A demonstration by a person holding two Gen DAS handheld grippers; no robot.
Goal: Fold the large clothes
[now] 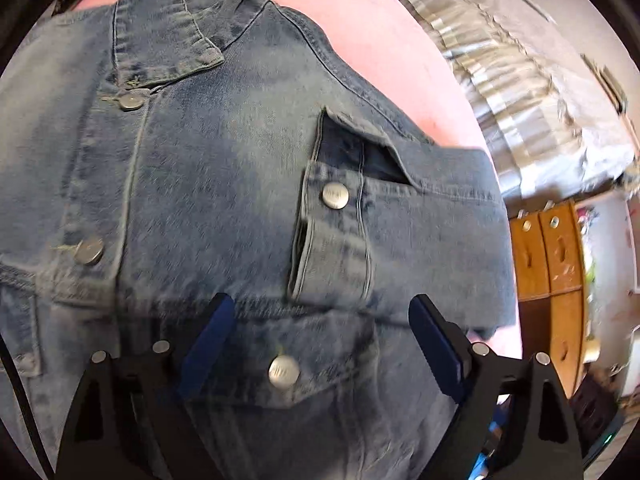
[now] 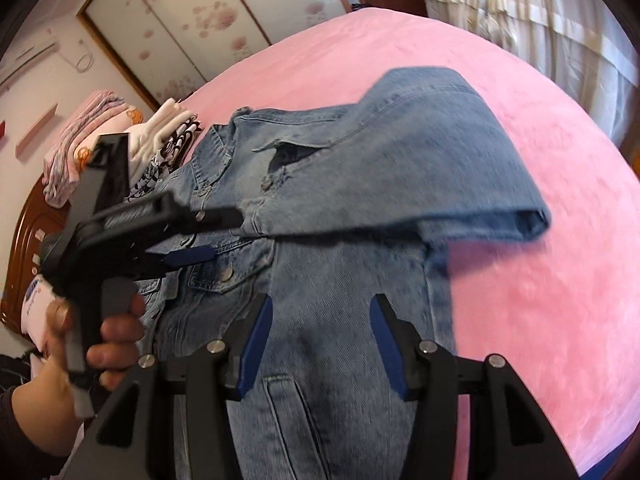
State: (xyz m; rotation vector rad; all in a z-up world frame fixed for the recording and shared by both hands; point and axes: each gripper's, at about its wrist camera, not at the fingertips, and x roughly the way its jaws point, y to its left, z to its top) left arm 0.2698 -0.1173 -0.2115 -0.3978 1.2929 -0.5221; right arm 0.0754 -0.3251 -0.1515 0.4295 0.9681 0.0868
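Denim jacket (image 2: 340,208) lies front-up on pink bed (image 2: 540,280), one sleeve (image 2: 460,168) folded across chest. Chest pocket (image 1: 280,380) flap buttoned; contents can't tell. L gripper (image 1: 320,312) and R gripper (image 2: 320,312) jaws apart over jacket, gripping nothing.

A pink bedspread (image 2: 540,280) covers the bed. Folded clothes (image 2: 120,136) are stacked by the wooden headboard (image 2: 24,248). Pale curtains (image 2: 540,20) hang beyond.

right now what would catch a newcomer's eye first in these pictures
A faded denim jacket lies front up across a bright pink bedspread, one sleeve folded over its chest. Both grippers, left gripper and right gripper, hover open just above the denim, holding nothing.
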